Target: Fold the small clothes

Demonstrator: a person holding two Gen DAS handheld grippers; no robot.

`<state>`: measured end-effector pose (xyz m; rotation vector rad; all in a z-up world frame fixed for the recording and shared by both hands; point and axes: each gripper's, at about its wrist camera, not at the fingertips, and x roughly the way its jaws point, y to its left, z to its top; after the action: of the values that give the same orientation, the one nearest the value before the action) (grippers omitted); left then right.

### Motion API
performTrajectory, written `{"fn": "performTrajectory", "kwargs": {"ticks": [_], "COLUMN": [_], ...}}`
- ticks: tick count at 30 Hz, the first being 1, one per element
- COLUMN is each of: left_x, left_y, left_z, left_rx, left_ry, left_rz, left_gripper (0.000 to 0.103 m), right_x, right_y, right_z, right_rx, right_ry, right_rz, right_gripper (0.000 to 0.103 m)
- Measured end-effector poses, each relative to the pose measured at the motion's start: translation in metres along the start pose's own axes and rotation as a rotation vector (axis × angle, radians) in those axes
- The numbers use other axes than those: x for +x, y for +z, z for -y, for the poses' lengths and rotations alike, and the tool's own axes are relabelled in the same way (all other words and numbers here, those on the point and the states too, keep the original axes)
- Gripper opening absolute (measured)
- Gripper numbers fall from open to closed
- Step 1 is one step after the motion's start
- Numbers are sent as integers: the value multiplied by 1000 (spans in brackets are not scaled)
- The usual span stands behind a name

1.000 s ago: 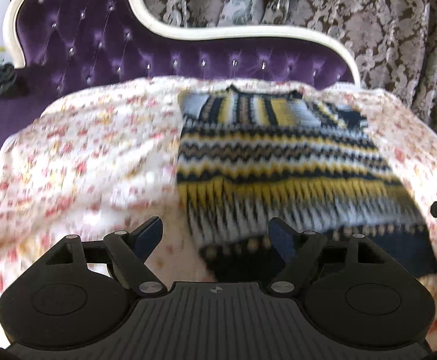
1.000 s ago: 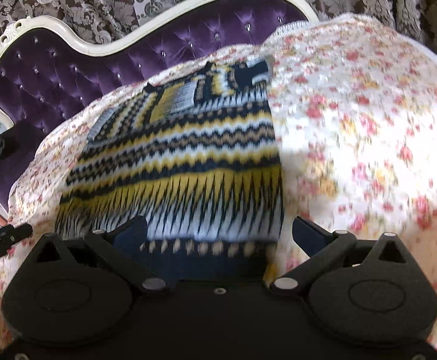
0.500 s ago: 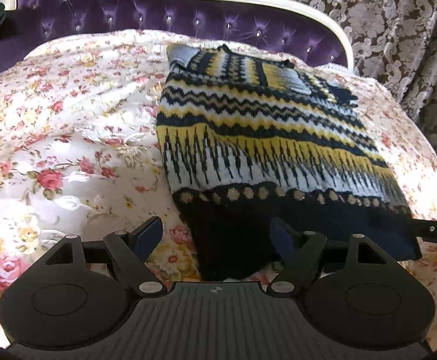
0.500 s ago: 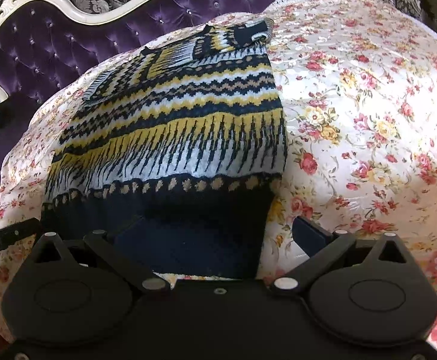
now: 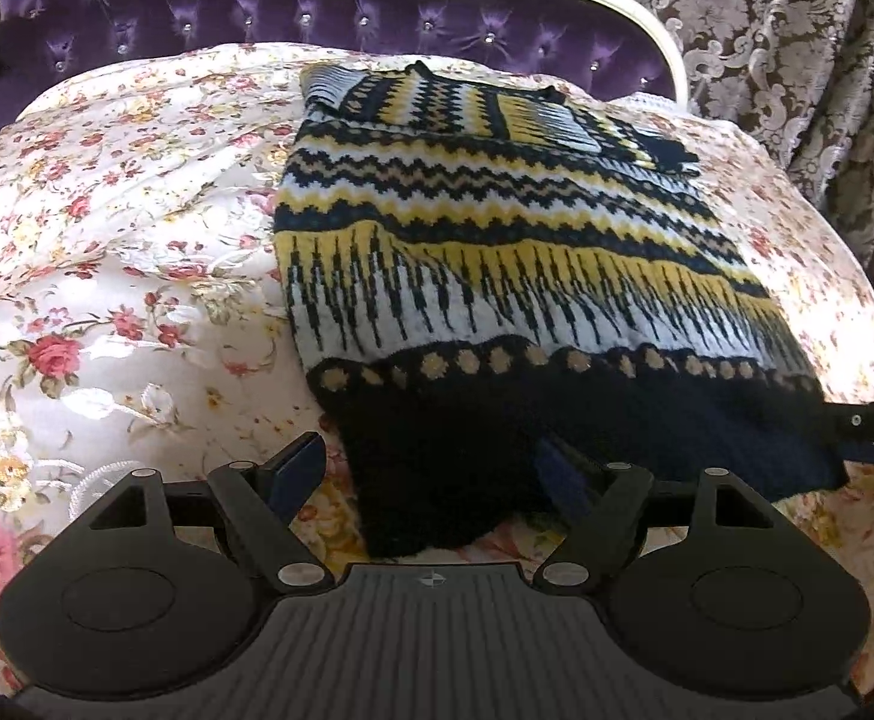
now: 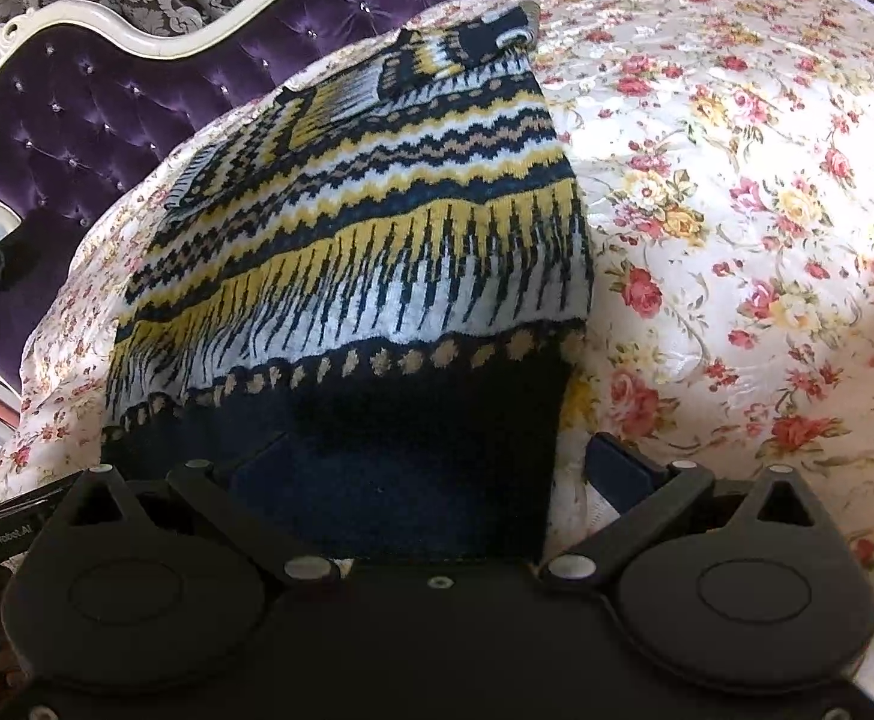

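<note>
Sweater (image 5: 497,276) lies flat on the floral bedspread (image 5: 107,240), sleeves folded in. Left gripper (image 5: 431,474) and right gripper (image 6: 437,468), both wide open and empty, straddle the near hem corners, probably to lift it.

Bright daylight, source unclear. Glossy floral bedspread (image 5: 107,252) blown out white in patches, both views. Sweater (image 6: 377,240) casts soft shadow on its navy hem, detail lost in dark band. Focus crisp mid-frame, no motion blur. Strong fisheye curvature: headboard (image 5: 377,18) bowed, curtain (image 5: 797,60) smeared at corners.
</note>
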<state>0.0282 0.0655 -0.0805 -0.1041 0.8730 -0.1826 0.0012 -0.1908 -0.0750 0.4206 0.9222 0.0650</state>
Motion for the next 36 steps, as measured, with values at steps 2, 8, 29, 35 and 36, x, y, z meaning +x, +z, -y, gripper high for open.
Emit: {"fn": "performTrajectory", "kwargs": {"ticks": [2, 8, 29, 35, 36], "left_x": [2, 11, -26, -49, -53], "left_y": [0, 3, 24, 53, 58], "left_z": [2, 6, -27, -27, -27], "left_rx": [6, 17, -145, -126, -116], "left_ry": [-10, -31, -99, -166, -171], "left_rz": [-4, -14, 110, 177, 190], "left_gripper": [76, 65, 7, 7, 7], "right_x": [-3, -3, -22, -42, -45], "right_y": [-2, -3, 18, 42, 47], "right_z": [-2, -3, 10, 0, -1], "right_rx": [-11, -9, 97, 87, 83], "right_ry": [5, 56, 175, 258, 269], "right_rz": [17, 27, 49, 93, 101], "right_gripper": [103, 103, 19, 18, 18]}}
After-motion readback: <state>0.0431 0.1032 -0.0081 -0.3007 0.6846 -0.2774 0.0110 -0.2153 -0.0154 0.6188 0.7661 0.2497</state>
